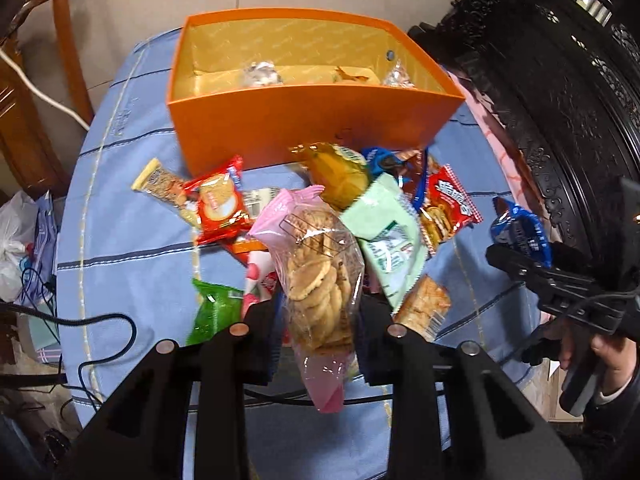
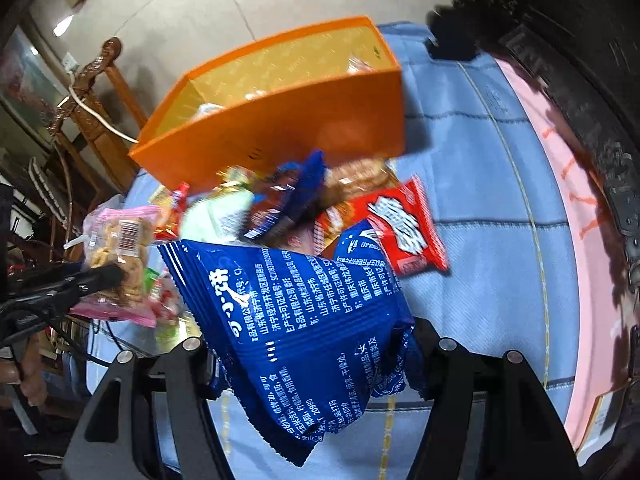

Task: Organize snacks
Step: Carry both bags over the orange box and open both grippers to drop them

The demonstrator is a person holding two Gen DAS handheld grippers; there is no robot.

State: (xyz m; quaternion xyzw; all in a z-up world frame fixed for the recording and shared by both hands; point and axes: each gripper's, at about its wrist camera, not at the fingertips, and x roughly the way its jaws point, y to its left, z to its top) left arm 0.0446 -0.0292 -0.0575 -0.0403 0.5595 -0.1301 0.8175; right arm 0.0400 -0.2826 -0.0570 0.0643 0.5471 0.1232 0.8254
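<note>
**Both packets lifted; the orange box lies straight ahead, on the far side of the pile**

The pink-ended cookie bag [image 1: 320,280] hangs between the jaws of the left gripper [image 1: 320,320], pinched narrow across its clear middle, its long axis running near to far so that the pink tail droops toward the camera and the pink top points at the box; the round biscuits inside show plainly. The blue snack packet [image 2: 296,320] sits in the right gripper [image 2: 316,344], jaws set fairly wide around its bulk, the packet slanting from the near right up to the far left with its printed back upward.

The orange box [image 1: 304,120] stands open-topped on the far part of the blue checked tablecloth [image 1: 132,208], just beyond the heap of loose snacks; its long side lies across the view, left to right, and a few wrapped sweets already rest on its floor. From the left gripper it is dead ahead, the near wall squarely facing; from the right gripper it is ahead and to the left, seen corner-on.

Between tools and box lie the red biscuit packet [image 1: 220,200], the pale green packet [image 1: 388,232] and the red cracker packet [image 2: 400,228]; I judge the left hand has the straighter path, and either load must clear the near wall's rim before release.
</note>
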